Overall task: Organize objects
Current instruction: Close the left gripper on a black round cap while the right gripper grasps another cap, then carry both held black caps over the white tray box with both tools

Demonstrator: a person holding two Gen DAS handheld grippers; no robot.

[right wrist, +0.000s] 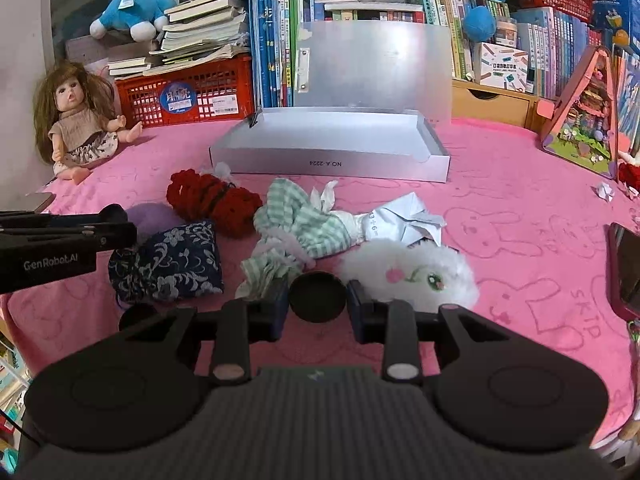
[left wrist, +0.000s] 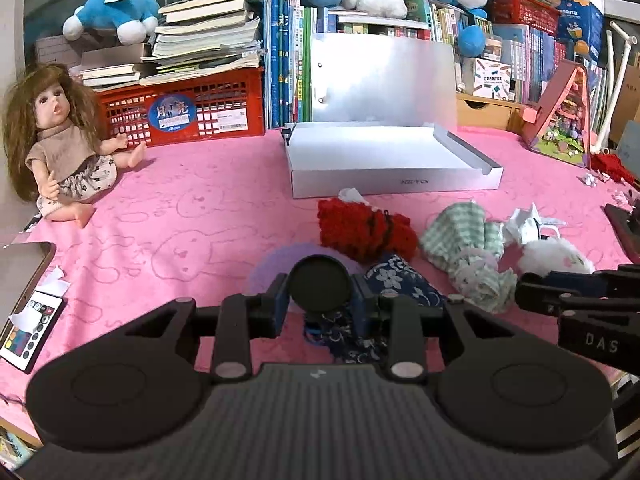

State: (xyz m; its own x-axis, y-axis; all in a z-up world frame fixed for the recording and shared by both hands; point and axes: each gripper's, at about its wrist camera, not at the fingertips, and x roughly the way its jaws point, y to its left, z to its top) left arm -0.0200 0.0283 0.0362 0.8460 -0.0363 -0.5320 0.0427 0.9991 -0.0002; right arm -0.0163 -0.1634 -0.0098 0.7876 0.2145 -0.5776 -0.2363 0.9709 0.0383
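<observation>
in the left wrist view, the left gripper (left wrist: pixel 320 304) sits low over the pink worktop (left wrist: pixel 180 216). its jaws are shut as far as they go, with nothing cloth-like pinched between them. a black round disc shows in the gap, and it looks like part of the tool. the blue flowered pouch (left wrist: pixel 404 280) lies right under and just to the right of the tips. the red knitted bundle (left wrist: pixel 364 232) is a bit farther away. the green striped cloth (left wrist: pixel 464 240) is to the right of that. the open white box (left wrist: pixel 384 178) stands farther back, in the middle, with its lid up. it looks like the place where the small things should go. a doll (left wrist: pixel 64 148) sits far left, out of the way.

in the right wrist view, the right gripper (right wrist: pixel 318 306) is also shut tight and holds nothing. the fluffy white toy (right wrist: pixel 420 272) is just to its right and a little farther. the green striped cloth (right wrist: pixel 304 224) is straight ahead. the crumpled paper (right wrist: pixel 404 220) lies touching the cloth's right end. the box is farther back still, and looks empty from here.

i think the step now is picking the first thing to grab. to do it well, each gripper should open wide first. then it should come down over one soft thing only. the pouch is best for the left and the white toy for the right. pinch the thick middle so it does not slip. keep the two grippers apart so they do not bump.
</observation>
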